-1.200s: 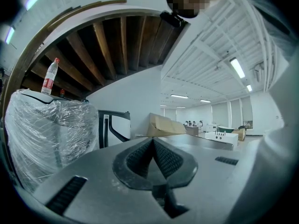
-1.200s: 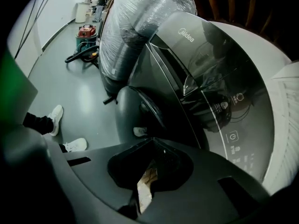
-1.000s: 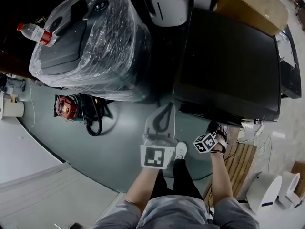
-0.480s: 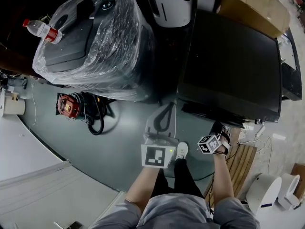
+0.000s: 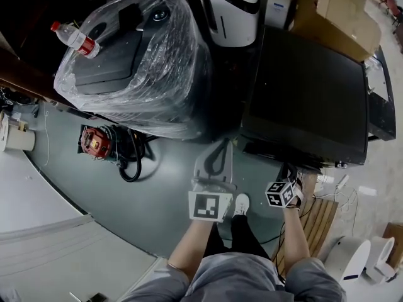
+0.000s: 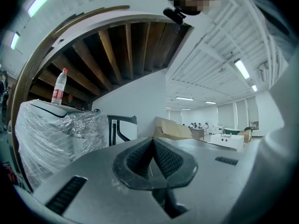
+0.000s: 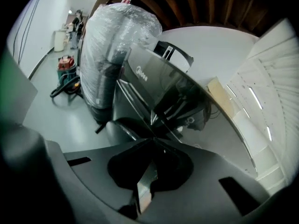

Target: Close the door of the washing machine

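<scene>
The washing machine [image 5: 305, 96] is a black box at the right of the head view; its glossy front panel [image 7: 161, 85] fills the right gripper view. A dark rounded part [image 7: 120, 127] sits low on that front, and I cannot tell whether it is the door or how it stands. My right gripper [image 5: 291, 168] hangs just before the machine's front edge, its jaws shut on nothing [image 7: 152, 140]. My left gripper [image 5: 221, 142] is over the floor to the machine's left. It is also shut and empty [image 6: 153, 141], and it points up towards the ceiling.
A plastic-wrapped appliance [image 5: 135, 68] with a water bottle [image 5: 74, 38] on top stands left of the machine. A red tool [image 5: 94, 142] and black hose [image 5: 129, 162] lie on the floor. There are a white appliance [image 5: 233, 5], cardboard boxes [image 5: 337, 11] and a wooden slat board [image 5: 318, 216].
The machine and wrapped appliance have slid up in the head view. My right gripper has drawn back slightly from the machine's front. The left gripper has hardly moved.
</scene>
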{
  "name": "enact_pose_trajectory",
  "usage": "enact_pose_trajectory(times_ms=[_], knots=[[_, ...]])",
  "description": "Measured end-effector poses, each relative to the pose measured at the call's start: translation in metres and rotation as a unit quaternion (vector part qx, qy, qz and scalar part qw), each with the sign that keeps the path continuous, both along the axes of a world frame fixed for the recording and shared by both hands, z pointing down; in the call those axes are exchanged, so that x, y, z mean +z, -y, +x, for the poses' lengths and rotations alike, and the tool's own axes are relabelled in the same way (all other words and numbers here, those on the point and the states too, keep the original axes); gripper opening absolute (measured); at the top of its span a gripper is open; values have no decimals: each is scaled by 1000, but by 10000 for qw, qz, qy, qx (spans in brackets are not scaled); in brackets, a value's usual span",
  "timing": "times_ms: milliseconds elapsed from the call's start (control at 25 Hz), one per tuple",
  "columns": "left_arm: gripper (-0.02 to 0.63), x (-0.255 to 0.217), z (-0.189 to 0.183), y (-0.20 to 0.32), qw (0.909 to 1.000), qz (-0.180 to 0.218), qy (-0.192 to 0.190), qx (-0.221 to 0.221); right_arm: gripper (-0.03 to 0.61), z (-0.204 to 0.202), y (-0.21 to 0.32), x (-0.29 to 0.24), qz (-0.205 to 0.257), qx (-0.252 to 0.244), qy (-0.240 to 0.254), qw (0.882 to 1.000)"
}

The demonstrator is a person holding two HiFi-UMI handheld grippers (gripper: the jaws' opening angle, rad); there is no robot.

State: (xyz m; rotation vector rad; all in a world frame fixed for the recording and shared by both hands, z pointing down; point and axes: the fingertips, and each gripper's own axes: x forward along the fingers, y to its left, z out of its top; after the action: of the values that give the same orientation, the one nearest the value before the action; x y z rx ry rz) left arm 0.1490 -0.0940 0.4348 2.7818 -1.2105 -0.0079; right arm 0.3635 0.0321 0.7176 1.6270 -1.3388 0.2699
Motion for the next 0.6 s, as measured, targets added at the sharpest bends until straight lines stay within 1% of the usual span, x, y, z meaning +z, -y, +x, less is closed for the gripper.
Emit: enact_pose_trajectory(times_ms=[160, 320, 440, 600], knots=[[-2, -15, -17, -1, 9999, 71, -49, -113, 0, -28, 22, -41, 537, 41, 403, 9977], [-2, -32, -38, 0, 9995, 138, -93, -251, 0, -63, 47, -89, 1049, -147, 688, 9920], [-2, -43, -55, 1, 9991, 189, -99, -375, 0, -90, 62, -133, 1496, -255, 937, 9840], [-2, -55, -80, 4, 9981, 289, -45, -543, 0, -125, 79, -190, 2081, -417, 1303, 9685]])
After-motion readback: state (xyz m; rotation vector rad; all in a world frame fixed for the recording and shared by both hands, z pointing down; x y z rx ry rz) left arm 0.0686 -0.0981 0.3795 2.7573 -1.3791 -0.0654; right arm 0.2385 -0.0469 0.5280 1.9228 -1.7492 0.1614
